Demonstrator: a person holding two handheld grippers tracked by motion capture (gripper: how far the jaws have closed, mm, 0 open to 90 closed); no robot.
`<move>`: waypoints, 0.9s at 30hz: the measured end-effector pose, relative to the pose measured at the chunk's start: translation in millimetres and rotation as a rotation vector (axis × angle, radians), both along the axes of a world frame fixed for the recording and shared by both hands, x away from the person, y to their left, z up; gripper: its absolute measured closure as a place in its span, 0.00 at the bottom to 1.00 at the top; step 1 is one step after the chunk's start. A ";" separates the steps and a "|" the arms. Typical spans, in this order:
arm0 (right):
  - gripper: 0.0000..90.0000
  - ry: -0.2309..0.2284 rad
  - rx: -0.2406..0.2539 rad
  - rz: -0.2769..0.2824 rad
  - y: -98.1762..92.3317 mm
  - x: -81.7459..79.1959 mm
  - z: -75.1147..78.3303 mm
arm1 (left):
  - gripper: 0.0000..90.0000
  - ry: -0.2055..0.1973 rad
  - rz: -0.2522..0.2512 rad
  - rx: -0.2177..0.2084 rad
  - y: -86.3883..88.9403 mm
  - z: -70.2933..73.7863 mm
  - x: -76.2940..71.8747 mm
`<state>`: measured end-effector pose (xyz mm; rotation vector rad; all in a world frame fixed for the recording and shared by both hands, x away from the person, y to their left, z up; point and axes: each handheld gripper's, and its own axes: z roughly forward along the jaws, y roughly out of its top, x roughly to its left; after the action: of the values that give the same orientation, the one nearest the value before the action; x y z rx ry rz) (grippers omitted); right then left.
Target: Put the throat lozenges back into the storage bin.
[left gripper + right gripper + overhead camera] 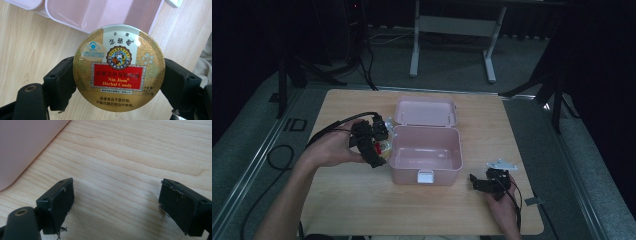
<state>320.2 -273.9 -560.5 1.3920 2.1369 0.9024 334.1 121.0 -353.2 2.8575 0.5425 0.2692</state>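
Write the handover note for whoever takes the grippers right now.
Left gripper: shut on the round candy tin, held by its rim beside the left wall of the open pink box.
Right gripper: open, nothing between the jaws, low over the table right of the box.
Done: box lid is open, tin is picked up.
Left: probably put the tin in the box; the box looks empty.

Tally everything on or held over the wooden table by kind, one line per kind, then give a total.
Pink storage box, lid open: 1
Round herbal candy tin, clamped in the left gripper: 1
Hand-held grippers, left and right gripper: 2
Total: 4
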 end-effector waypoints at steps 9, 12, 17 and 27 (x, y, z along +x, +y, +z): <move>0.14 0.001 0.000 0.000 0.0 -0.1 0.0 | 0.23 -0.001 0.004 -0.012 -5.6 0.8 5.4; 0.14 0.001 0.000 0.000 0.0 -0.1 0.0 | 0.23 0.000 0.005 -0.013 -6.5 1.4 8.4; 0.14 0.000 -0.001 0.001 0.0 0.0 0.0 | 0.23 -0.001 0.003 -0.015 -9.0 2.2 9.6; 0.14 0.000 -0.001 0.001 -0.1 0.0 0.0 | 0.23 -0.001 0.003 -0.019 -14.7 1.0 13.1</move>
<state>320.2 -274.0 -560.5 1.3905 2.1379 0.9015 347.2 106.3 -352.2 2.8382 0.5465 0.2652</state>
